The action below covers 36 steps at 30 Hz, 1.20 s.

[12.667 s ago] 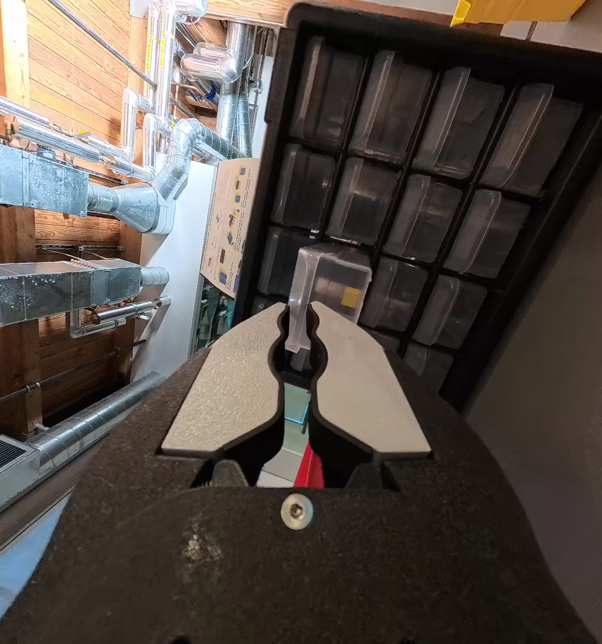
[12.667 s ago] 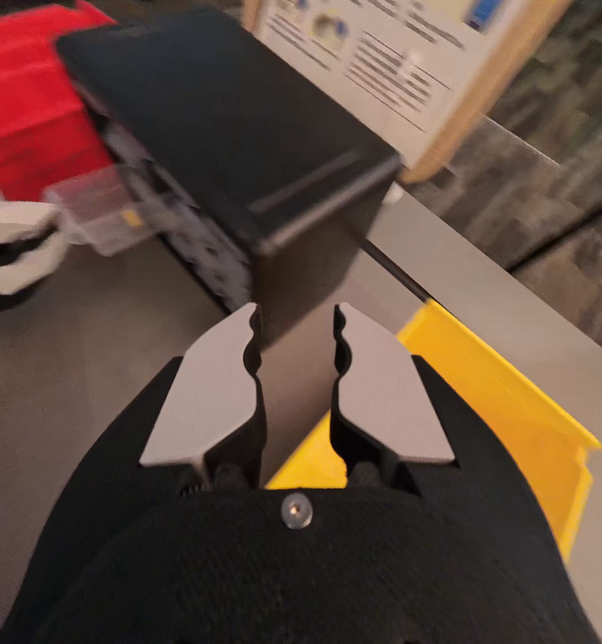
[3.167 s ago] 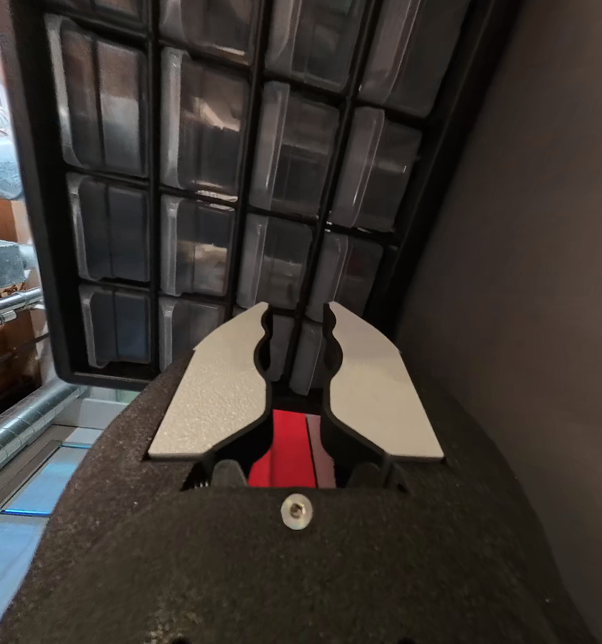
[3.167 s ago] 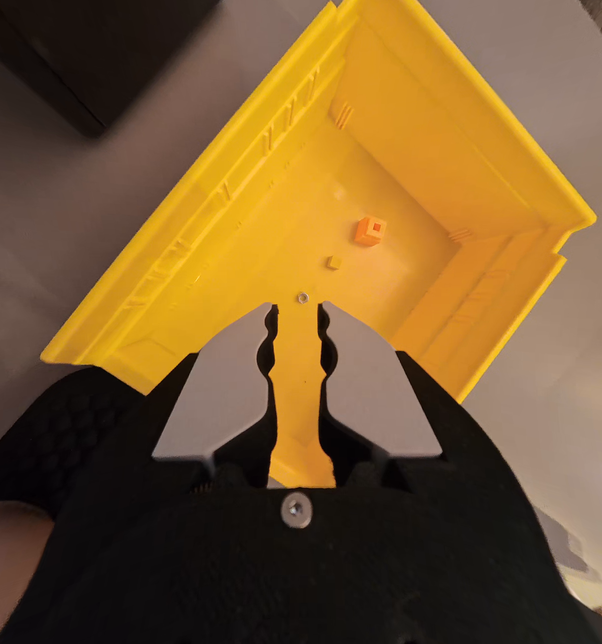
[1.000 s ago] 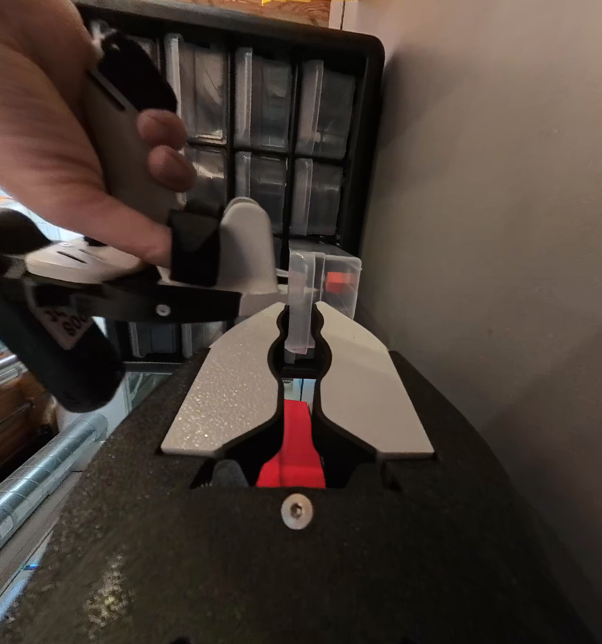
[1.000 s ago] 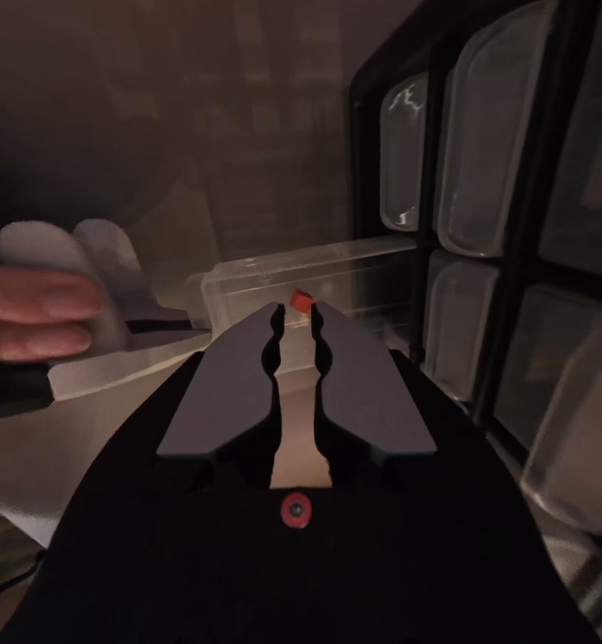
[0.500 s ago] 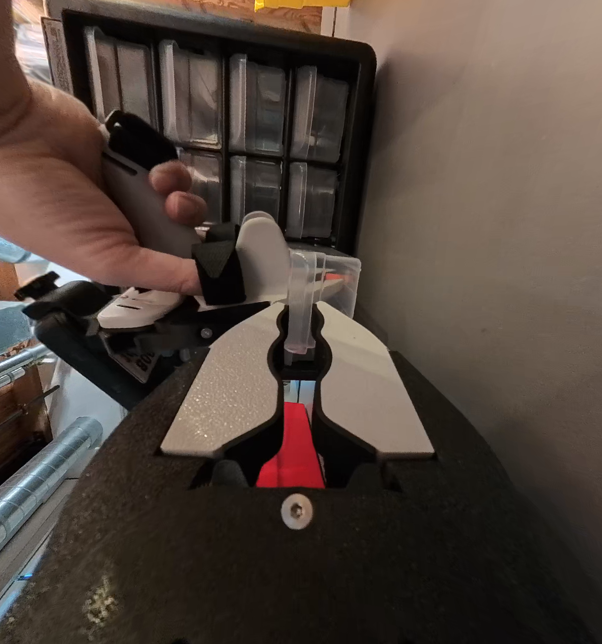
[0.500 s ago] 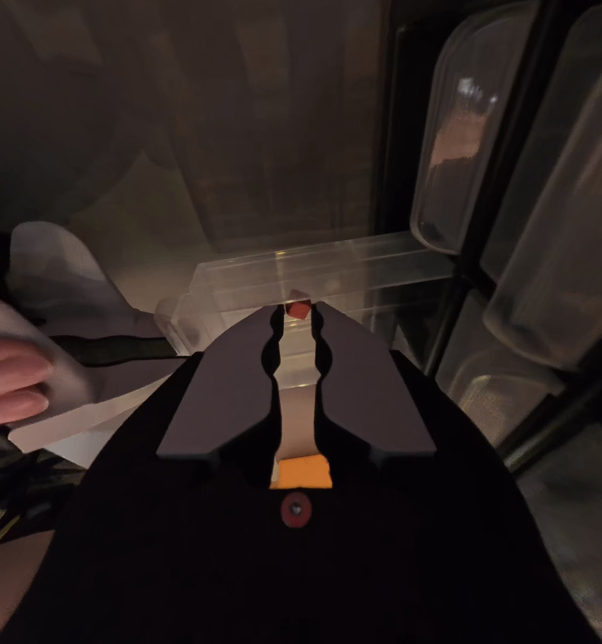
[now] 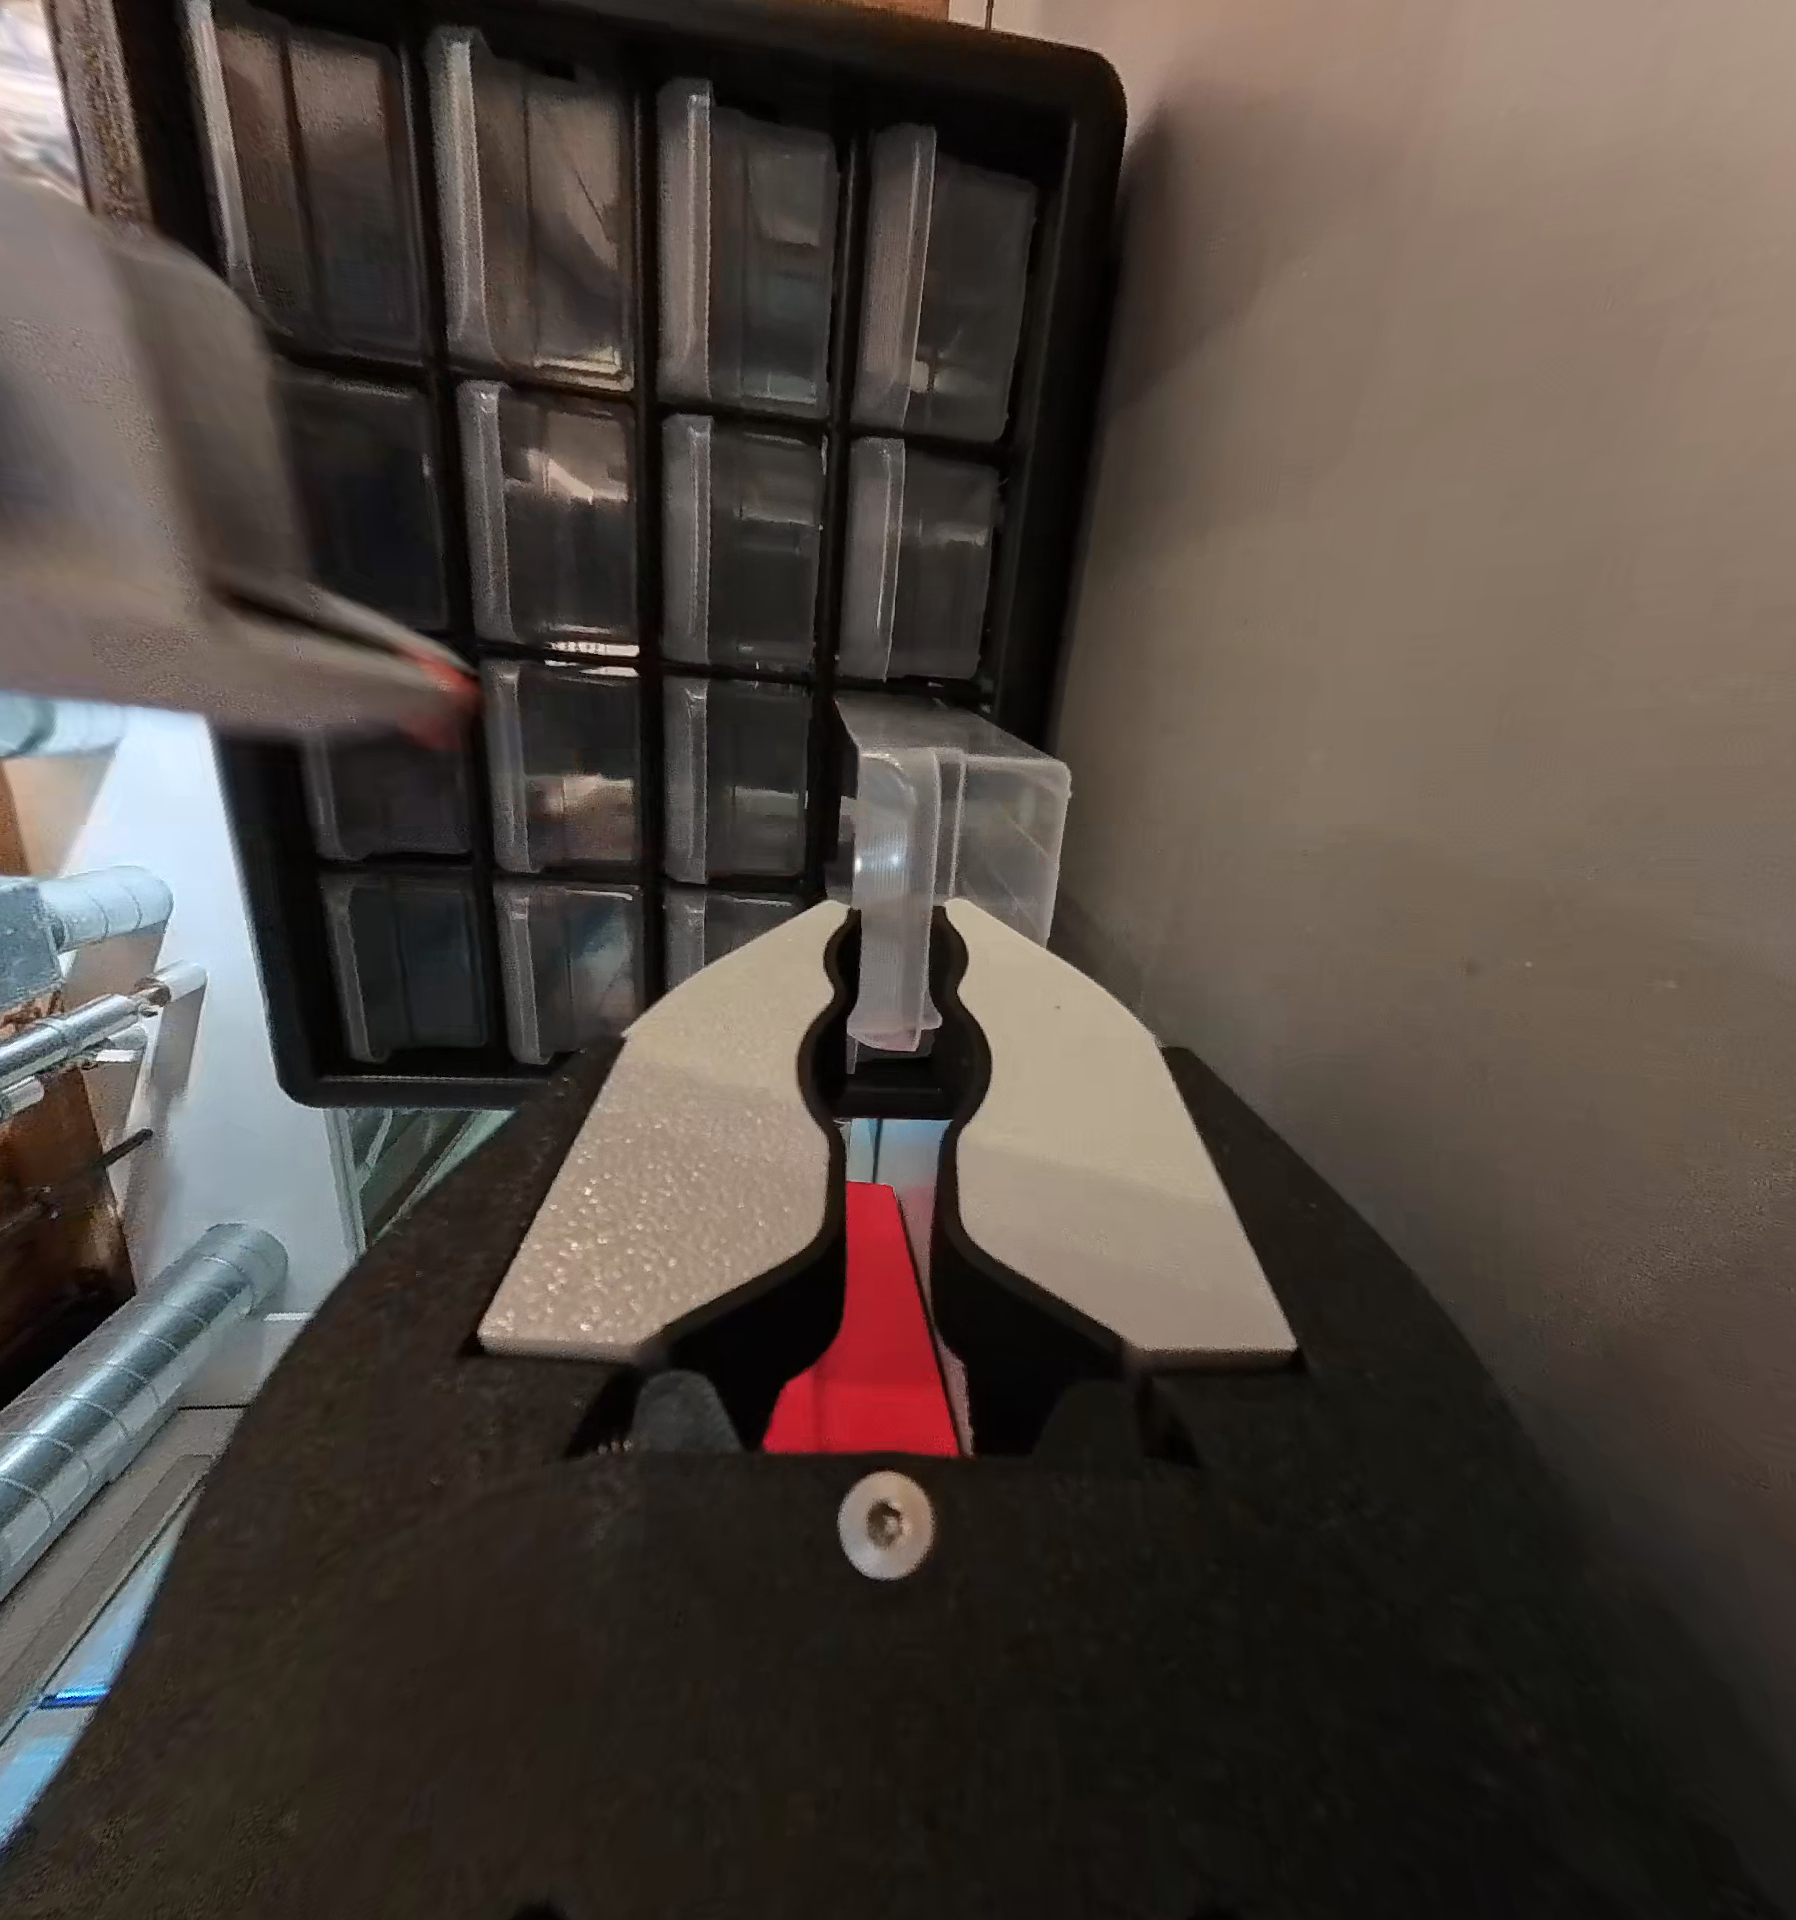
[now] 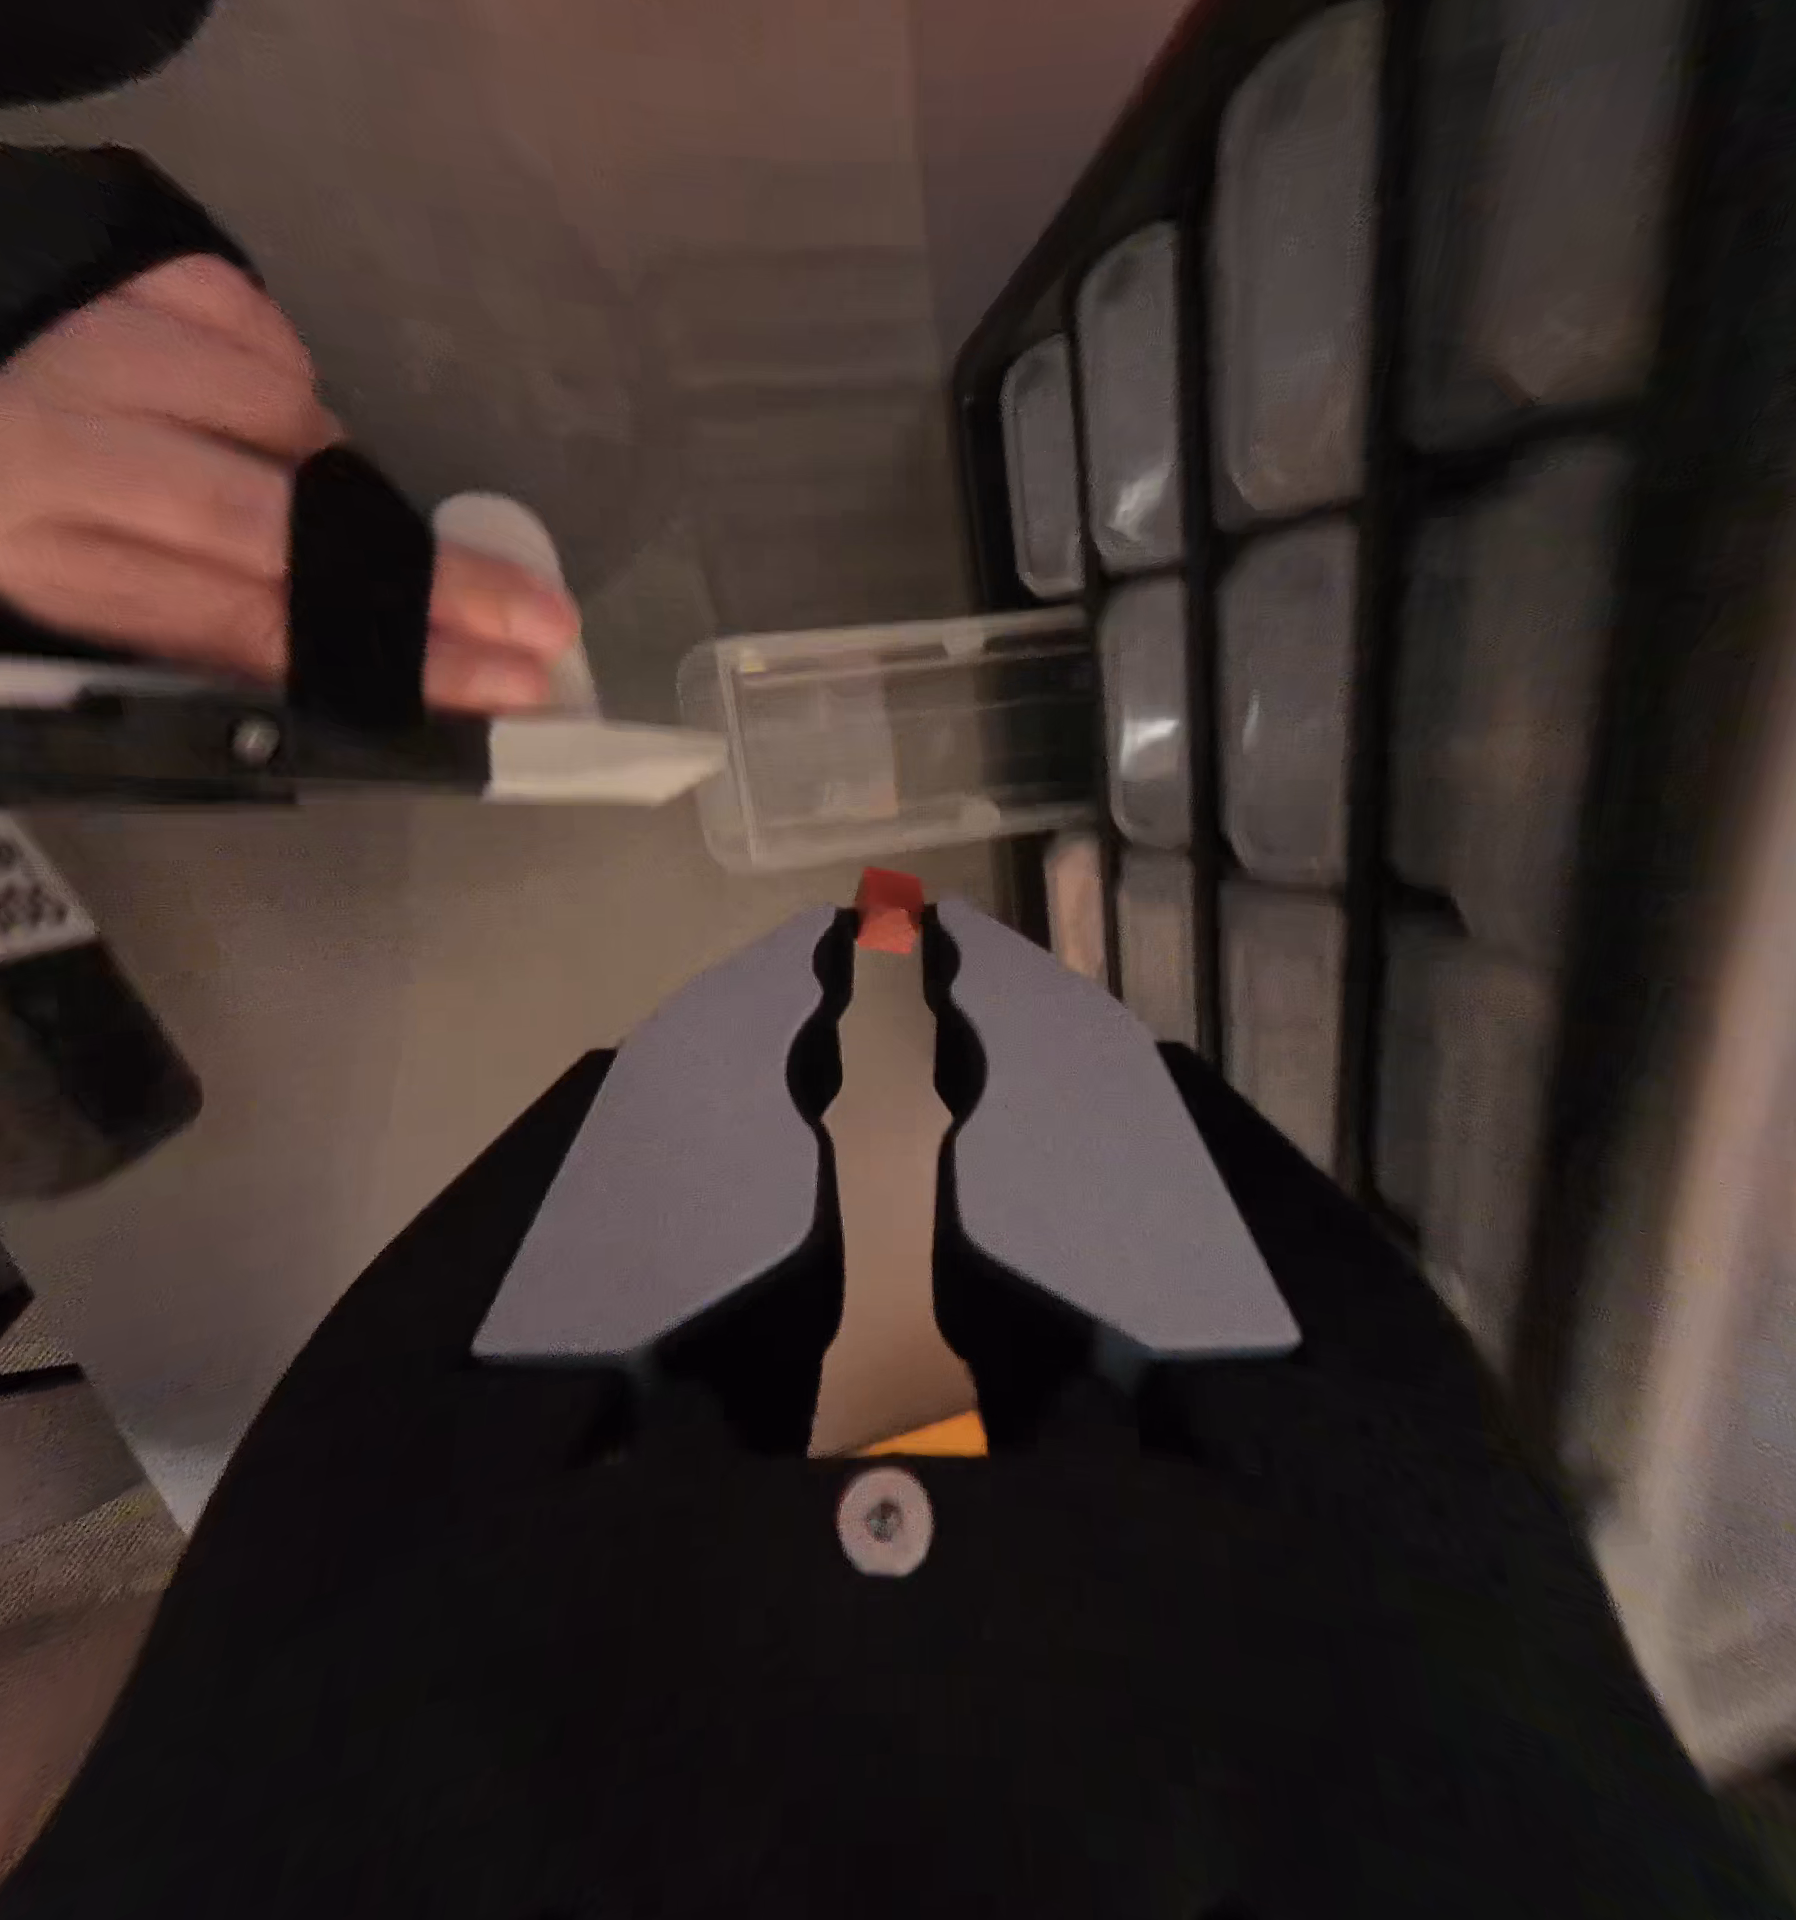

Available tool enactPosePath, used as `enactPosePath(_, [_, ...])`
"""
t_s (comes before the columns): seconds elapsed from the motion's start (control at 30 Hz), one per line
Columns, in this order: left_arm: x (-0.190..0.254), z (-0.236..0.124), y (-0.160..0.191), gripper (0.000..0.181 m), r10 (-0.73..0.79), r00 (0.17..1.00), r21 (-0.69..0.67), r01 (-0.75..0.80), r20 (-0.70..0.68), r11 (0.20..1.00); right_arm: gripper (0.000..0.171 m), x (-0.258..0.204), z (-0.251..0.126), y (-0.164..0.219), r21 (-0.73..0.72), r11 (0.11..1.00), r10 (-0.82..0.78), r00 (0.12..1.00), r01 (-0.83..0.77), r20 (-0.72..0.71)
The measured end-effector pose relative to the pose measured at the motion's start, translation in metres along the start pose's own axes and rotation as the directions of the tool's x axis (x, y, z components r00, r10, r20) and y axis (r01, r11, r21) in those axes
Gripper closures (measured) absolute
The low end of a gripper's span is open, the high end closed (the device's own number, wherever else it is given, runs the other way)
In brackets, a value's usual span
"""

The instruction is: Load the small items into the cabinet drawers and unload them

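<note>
At center frame, your left gripper pinches the handle of a clear drawer pulled out of the black cabinet. Your right gripper is nearly closed on a small orange cube, just below that drawer.

1. My left wrist view is well lit and mostly sharp; soft daylight enters from the left, with highlights on the silver ducts.
2. A grey motion-blurred mass smears that view's upper left corner.
3. Glare streaks the clear drawer fronts of the cabinet.
4. My right wrist view is dim, warm-toned and soft throughout.
5. There the hand and the cabinet's right edge are smeared.
6. Wide-angle bending shows at both views' edges.
</note>
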State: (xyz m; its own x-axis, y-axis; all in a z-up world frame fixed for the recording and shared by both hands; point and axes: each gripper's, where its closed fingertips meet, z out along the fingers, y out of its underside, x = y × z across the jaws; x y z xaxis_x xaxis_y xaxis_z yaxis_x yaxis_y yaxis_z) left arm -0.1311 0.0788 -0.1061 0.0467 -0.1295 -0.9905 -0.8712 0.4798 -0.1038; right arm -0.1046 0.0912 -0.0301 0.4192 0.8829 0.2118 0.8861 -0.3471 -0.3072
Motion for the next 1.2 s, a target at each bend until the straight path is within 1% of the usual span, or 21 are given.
enactPosePath(0.07, [0.001,0.001,-0.001,0.169,0.01,1.0,-0.001,-0.01,0.003,1.0,0.157,0.01,-0.037,0.026,0.071,0.997,0.035,0.997,-0.03,-0.07])
enactPosePath(0.1, [0.001,0.002,-0.001,0.169,0.023,1.0,-0.003,-0.023,0.008,1.0,0.157,0.017,-0.054,0.046,0.095,0.993,0.074,0.993,-0.065,-0.097])
enactPosePath(0.17, [0.001,0.005,-0.002,0.169,0.048,0.999,-0.009,-0.048,0.019,0.999,0.158,0.036,-0.077,0.1,0.102,0.98,0.185,0.971,-0.17,-0.154])
enactPosePath(0.2, [0.001,0.007,-0.003,0.17,0.053,0.998,-0.011,-0.053,0.024,0.999,0.158,0.046,-0.082,0.129,0.102,0.966,0.253,0.952,-0.238,-0.173])
enactPosePath(0.23, [0.001,0.008,-0.002,0.17,0.056,0.998,-0.015,-0.055,0.028,0.998,0.158,0.055,-0.082,0.16,0.094,0.945,0.325,0.928,-0.313,-0.18])
enactPosePath(0.3, [0.001,0.013,0.0,0.169,0.059,0.998,-0.032,-0.058,0.029,0.998,0.157,0.072,-0.074,0.224,0.01,0.885,0.459,0.868,-0.466,-0.19])
enactPosePath(0.37, [0.0,0.02,0.003,0.169,0.063,0.998,-0.049,-0.062,0.03,0.997,0.157,0.088,-0.061,0.28,-0.06,0.791,0.586,0.782,-0.609,-0.213])
enactPosePath(0.4, [-0.001,0.023,0.004,0.169,0.068,0.997,-0.054,-0.066,0.032,0.996,0.157,0.094,-0.053,0.301,-0.079,0.743,0.638,0.739,-0.665,-0.215])
enactPosePath(0.47, [-0.002,0.029,0.007,0.17,0.072,0.997,-0.07,-0.07,0.032,0.995,0.158,0.106,-0.036,0.329,-0.093,0.673,0.708,0.675,-0.734,-0.206])
enactPosePath(0.53, [-0.003,0.035,0.009,0.17,0.077,0.997,-0.081,-0.074,0.028,0.994,0.158,0.111,-0.019,0.342,-0.118,0.645,0.736,0.655,-0.755,-0.169])
enactPosePath(0.6, [-0.003,0.038,0.009,0.17,0.094,0.995,-0.085,-0.092,0.028,0.992,0.158,0.118,-0.004,0.345,-0.116,0.643,0.744,0.653,-0.757,-0.14])
enactPosePath(0.67, [-0.004,0.042,0.01,0.17,0.108,0.994,-0.093,-0.105,0.025,0.99,0.158,0.117,0.01,0.346,-0.139,0.621,0.767,0.635,-0.771,-0.097])
enactPosePath(0.73, [-0.005,0.048,0.012,0.17,0.114,0.993,-0.103,-0.111,0.023,0.988,0.158,0.099,0.02,0.352,-0.245,0.606,0.77,0.636,-0.757,-0.06])
enactPosePath(0.77, [-0.006,0.051,0.012,0.17,0.114,0.993,-0.108,-0.111,0.023,0.988,0.158,0.09,0.022,0.357,-0.301,0.614,0.754,0.655,-0.73,-0.051])
enactPosePath(0.8, [-0.006,0.054,0.013,0.17,0.115,0.993,-0.111,-0.112,0.02,0.988,0.158,0.083,0.024,0.358,-0.332,0.626,0.738,0.673,-0.705,-0.039])
enactPosePath(0.87, [-0.007,0.061,0.014,0.17,0.12,0.993,-0.12,-0.117,0.019,0.986,0.158,0.073,0.025,0.354,-0.352,0.625,0.746,0.666,-0.697,0.006])
enactPosePath(1.03, [-0.008,0.072,0.016,0.17,0.115,0.993,-0.134,-0.112,0.021,0.985,0.158,0.066,0.029,0.363,-0.421,0.59,0.756,0.655,-0.689,-0.012])
enactPosePath(1.2, [-0.009,0.082,0.017,0.17,0.106,0.994,-0.143,-0.102,0.014,0.984,0.157,0.069,0.033,0.368,-0.418,0.566,0.773,0.633,-0.711,-0.031])
